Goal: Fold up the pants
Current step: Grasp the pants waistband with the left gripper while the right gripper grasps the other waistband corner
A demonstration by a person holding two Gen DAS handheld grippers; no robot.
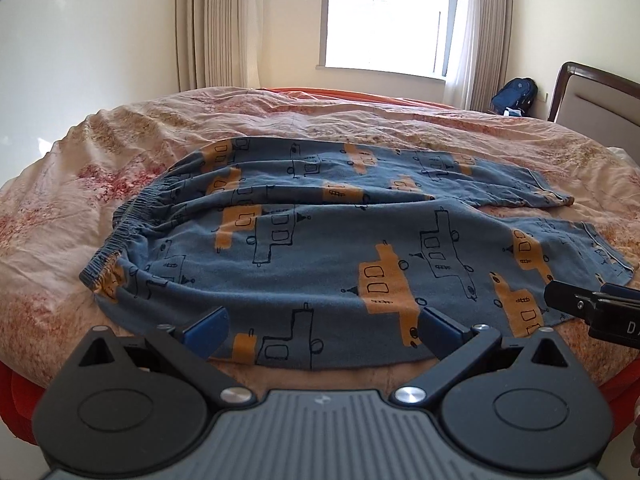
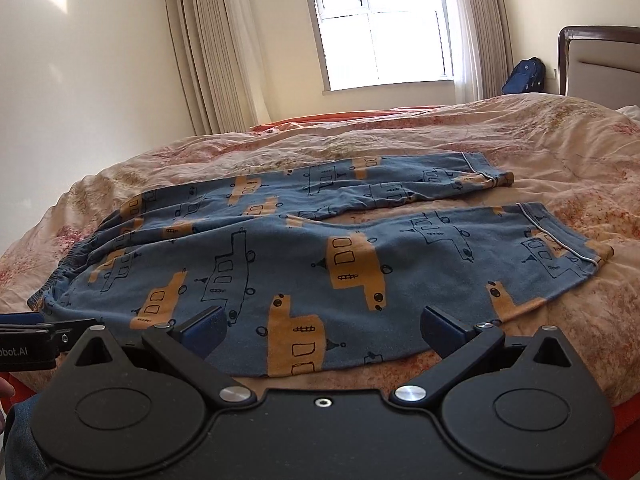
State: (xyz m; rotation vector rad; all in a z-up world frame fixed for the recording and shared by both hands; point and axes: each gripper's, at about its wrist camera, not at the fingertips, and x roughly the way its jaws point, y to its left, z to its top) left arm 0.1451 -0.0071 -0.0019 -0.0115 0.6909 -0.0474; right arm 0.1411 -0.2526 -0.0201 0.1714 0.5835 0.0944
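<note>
Pants (image 1: 320, 248) lie flat just ahead of both wide-spread grippers (image 1: 322, 330) (image 2: 322, 330)

pants (image 1: 320, 248): showing slate blue with mustard and black-outlined vehicle prints
bedspread (image 1: 132, 148): showing peach with red floral patches
curtains (image 2: 208, 52): hanging beige
backpack (image 2: 524, 76): showing dark blue

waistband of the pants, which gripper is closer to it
Left. The left gripper hangs open over the near edge of the pants, toward the waistband end. The right gripper, also open, sits farther along toward the leg cuffs.
</note>
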